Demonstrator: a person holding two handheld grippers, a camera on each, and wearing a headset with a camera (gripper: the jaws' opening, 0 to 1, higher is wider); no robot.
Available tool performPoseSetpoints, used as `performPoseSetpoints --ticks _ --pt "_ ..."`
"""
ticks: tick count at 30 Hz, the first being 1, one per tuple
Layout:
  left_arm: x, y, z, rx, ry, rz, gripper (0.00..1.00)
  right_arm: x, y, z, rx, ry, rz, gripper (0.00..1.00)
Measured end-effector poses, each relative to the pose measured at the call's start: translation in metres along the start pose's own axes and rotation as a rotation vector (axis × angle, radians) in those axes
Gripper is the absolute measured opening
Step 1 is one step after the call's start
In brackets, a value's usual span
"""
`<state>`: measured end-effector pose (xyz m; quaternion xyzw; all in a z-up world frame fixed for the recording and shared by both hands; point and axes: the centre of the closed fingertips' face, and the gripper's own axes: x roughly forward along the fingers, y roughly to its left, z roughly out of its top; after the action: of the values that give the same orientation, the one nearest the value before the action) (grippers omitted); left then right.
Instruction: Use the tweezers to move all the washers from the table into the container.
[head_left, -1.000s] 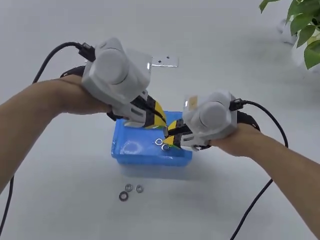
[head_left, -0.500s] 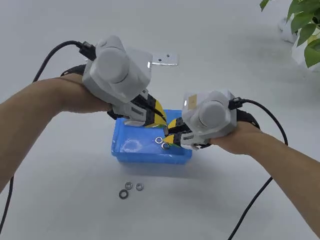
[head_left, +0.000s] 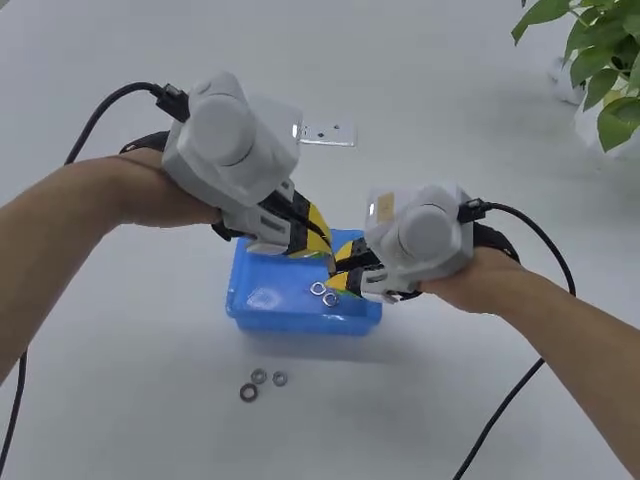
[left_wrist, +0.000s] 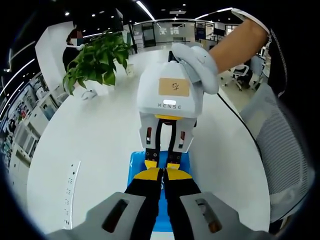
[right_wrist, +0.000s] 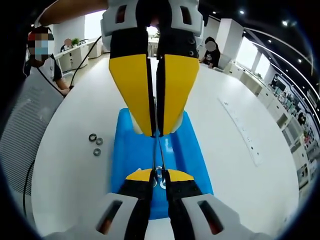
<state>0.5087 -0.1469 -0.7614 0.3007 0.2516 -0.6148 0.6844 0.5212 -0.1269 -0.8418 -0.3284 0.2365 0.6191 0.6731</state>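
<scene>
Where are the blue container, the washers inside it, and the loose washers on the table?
blue container (head_left: 300, 320): head view, front wall.
washers inside it (head_left: 318, 288): head view, the upper washer.
loose washers (head_left: 248, 392): head view, the darkest, lowest one.

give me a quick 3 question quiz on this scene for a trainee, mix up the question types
1. How many small metal washers lie on the white table in front of the blue plastic container?
2. True or false: the container holds no washers yet.
3. In the head view, the green leafy plant is: A) top right, B) bottom left, C) centre.
Key: 1) three; 2) false, two washers lie inside; 3) A.
</scene>
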Motion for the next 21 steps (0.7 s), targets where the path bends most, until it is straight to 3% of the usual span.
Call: performPoseSetpoints --ticks 11,21 --pt "-0.022 -0.017 0.015 0.025 0.005 0.012 0.06 -0.018 0.013 0.021 -0.009 -0.016 -0.024 0.11" --pt "-0.036 -0.037 0.017 0.03 0.025 0.013 0.06 -0.022 0.034 0.035 -0.017 -0.035 -0.023 0.11"
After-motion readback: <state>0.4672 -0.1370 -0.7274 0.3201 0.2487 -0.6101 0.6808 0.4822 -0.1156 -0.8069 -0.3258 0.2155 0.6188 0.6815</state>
